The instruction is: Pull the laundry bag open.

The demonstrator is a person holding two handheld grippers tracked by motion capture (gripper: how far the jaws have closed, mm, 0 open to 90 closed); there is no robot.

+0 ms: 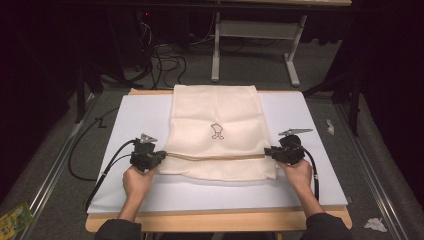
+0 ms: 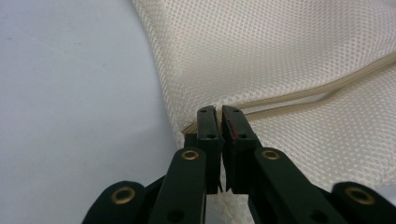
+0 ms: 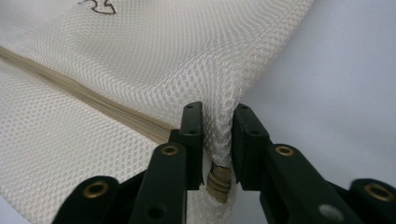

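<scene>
mesh bag (image 1: 216,132) lies lengthwise away from person, both claws pinching

The small dark print (image 1: 217,132) on the cream mesh bag (image 1: 215,112) is too small in the high view to make out, and the top edge of the right gripper view cuts it off (image 3: 99,6). The bag's far end runs to the far edge of the surface (image 1: 140,115), where its hem cannot be told apart. In the left gripper view, the left gripper (image 2: 219,114) hides the spot where its tips meet the bag's edge. In the right gripper view, the bag's mesh folds down between the tips of the right gripper (image 3: 218,122) and hides all but the lower end of a ribbed beige piece (image 3: 218,182); what that piece is cannot be told. Both forearms are cut off at the near edge of the high view.
</scene>
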